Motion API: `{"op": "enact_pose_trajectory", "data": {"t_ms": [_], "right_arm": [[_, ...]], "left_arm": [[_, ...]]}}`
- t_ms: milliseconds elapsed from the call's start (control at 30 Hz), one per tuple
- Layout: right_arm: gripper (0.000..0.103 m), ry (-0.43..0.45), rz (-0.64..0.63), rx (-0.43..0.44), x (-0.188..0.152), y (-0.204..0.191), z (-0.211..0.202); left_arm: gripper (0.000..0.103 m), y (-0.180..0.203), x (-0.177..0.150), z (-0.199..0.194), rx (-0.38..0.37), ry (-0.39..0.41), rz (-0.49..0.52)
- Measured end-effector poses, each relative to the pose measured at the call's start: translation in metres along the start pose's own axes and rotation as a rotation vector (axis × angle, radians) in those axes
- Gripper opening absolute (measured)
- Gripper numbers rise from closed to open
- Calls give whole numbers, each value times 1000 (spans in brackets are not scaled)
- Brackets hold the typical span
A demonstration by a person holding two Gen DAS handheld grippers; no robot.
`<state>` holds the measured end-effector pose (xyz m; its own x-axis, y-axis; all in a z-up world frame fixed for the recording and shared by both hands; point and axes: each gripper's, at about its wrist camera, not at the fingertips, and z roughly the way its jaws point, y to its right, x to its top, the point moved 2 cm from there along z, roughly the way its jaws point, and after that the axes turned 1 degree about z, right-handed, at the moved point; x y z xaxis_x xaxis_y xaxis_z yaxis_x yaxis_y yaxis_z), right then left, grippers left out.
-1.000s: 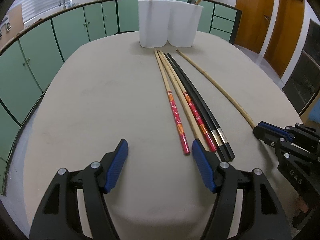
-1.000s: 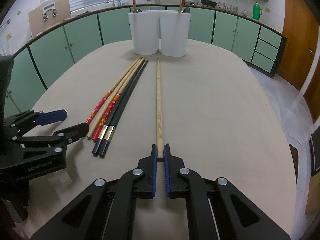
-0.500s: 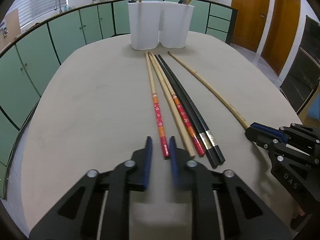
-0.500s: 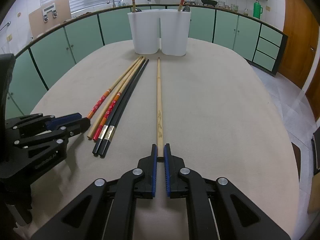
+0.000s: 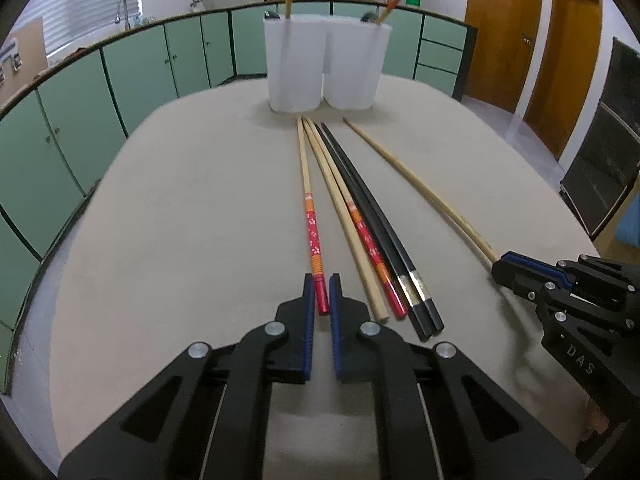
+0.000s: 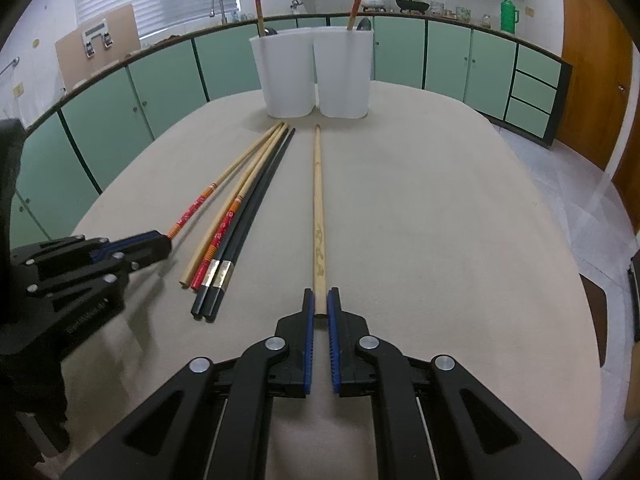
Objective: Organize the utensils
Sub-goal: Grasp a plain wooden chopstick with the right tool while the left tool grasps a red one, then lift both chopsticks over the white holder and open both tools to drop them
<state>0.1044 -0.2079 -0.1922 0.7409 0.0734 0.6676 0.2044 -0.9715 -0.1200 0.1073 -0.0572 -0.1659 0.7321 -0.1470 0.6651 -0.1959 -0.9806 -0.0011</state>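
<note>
Both my grippers pinch chopstick ends low in frame: left gripper (image 5: 321, 294) a red-patterned bamboo chopstick (image 5: 310, 216), right gripper (image 6: 319, 304) a plain engraved wooden chopstick (image 6: 318, 208). Next, I judge, lifting them toward the white twin-cup holder (image 6: 312, 76) at top centre.

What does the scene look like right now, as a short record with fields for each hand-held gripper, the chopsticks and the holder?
left hand-held gripper: shut on the red-patterned chopstick at its near end
right hand-held gripper: shut on the plain wooden chopstick at its near end
loose chopsticks: plain bamboo one, second red-patterned one, black pair, side by side on the table
holder: white two-cup utensil holder at the far end, a red-handled stick upright in each cup
gripped sticks: appear to lie on the table
</note>
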Motion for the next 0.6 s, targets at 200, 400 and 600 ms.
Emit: {"op": "enact_pose_trajectory", "data": {"t_ms": [200,400,600], "right_arm": [[7,53,-9,4,13,1,-22],[7,124,-21,7,38,3,-51],[7,200,-30,38,69,2,-79]], "left_arm": [[6,-7,15,-28,7,75,-6],[5,-14,43,-62,8,175,-7],[5,-17,77,-94,5,285,5]]}}
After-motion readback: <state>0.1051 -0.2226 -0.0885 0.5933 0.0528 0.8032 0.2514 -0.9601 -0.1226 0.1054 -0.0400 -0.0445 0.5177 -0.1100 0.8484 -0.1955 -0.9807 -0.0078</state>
